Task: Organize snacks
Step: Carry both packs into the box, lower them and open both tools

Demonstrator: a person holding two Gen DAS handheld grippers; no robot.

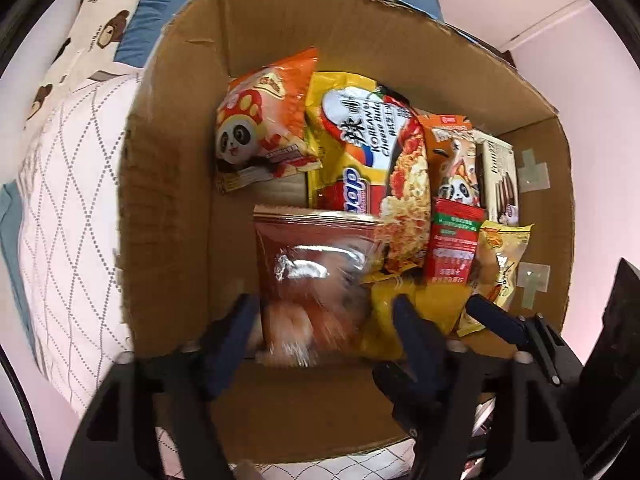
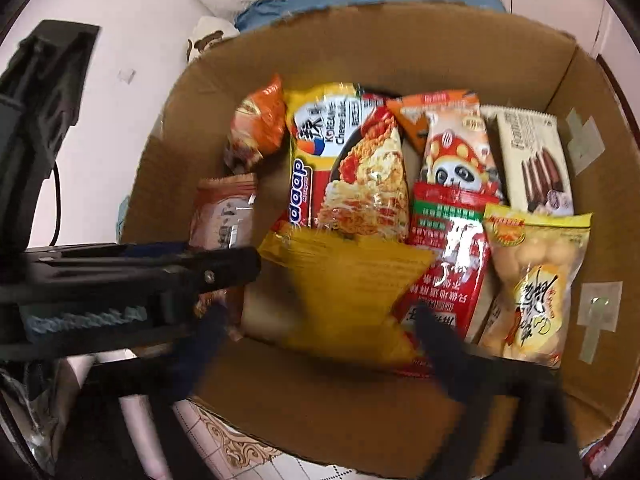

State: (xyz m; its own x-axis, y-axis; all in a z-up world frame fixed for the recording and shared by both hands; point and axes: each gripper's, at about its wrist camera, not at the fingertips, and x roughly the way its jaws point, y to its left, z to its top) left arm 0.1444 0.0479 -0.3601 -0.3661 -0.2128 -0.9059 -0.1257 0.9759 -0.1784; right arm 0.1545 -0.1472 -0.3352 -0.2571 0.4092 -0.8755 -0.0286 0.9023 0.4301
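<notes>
Both grippers over the cardboard box (image 1: 172,216), pitched steeply down into it.

Left gripper (image 1: 324,320): jaws parted, straddling the brown clear-window packet (image 1: 316,264) at the near left of the box. Packet is blurred; pads look clear of it, so read it as released, not gripped.

Right gripper (image 2: 320,328): jaws spread wide, either side of the yellow packet (image 2: 344,292), which lies blurred at near centre, overlapping the foot of the yellow noodle pack (image 2: 344,168) and the red sachet (image 2: 444,264). No pad pressing on it.

Other snacks already in rows: panda bag (image 1: 260,128) far left, chocolate stick box (image 2: 532,156) far right, pale round-snack bag (image 2: 536,276) near right.

Advice: let both packets settle flat before you pull back. Lift straight out along the fingers, keeping the jaws wide, so no pad snags a wrapper edge and drags it up. Your two grippers sit close together; draw them apart as you rise. The yellow packet may want a nudge to lie square.
</notes>
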